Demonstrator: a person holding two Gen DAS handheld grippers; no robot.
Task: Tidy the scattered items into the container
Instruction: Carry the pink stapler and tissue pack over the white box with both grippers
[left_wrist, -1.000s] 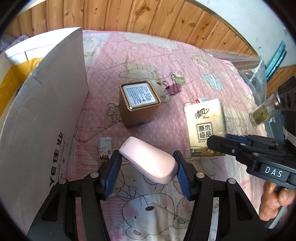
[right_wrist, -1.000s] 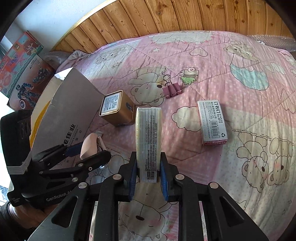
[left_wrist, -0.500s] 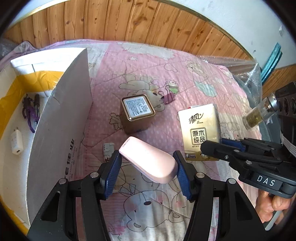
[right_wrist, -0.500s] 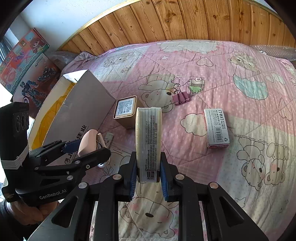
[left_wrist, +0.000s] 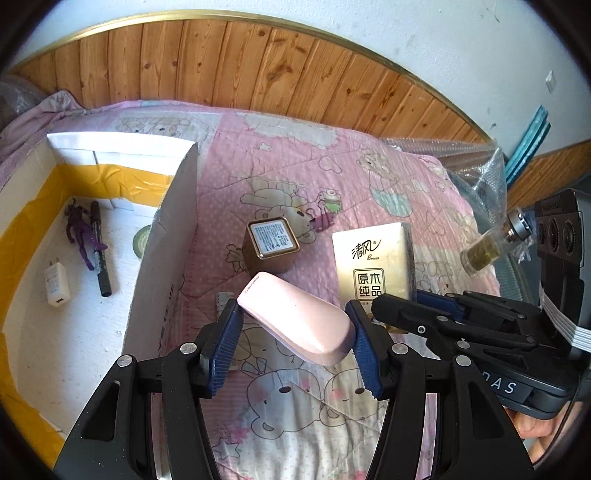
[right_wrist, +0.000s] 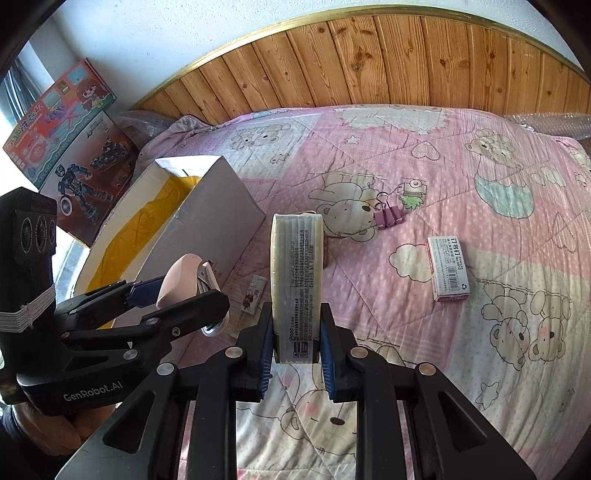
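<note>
My left gripper (left_wrist: 295, 332) is shut on a pink stapler (left_wrist: 295, 325), held above the pink quilt just right of the cardboard box (left_wrist: 162, 240). From the right wrist view the same stapler (right_wrist: 181, 277) sits in the left gripper (right_wrist: 173, 291) beside the box (right_wrist: 218, 221). My right gripper (right_wrist: 295, 350) is shut on a tissue pack (right_wrist: 297, 277), standing on end between its pads. In the left wrist view the tissue pack (left_wrist: 373, 266) shows its printed face in the right gripper (left_wrist: 417, 306).
On the quilt lie a gold tin (left_wrist: 271, 245), pink binder clips (right_wrist: 388, 218), a staples box (right_wrist: 448, 269), a small flat item (right_wrist: 253, 295) and a glass bottle (left_wrist: 484, 253). The box holds a pen (left_wrist: 99, 251), a charger (left_wrist: 57, 284) and a purple item. Toy boxes (right_wrist: 74, 147) stand left.
Both grippers have risen with their loads still held. The quilt items look smaller, and the inside of the box has come into the left wrist view.
</note>
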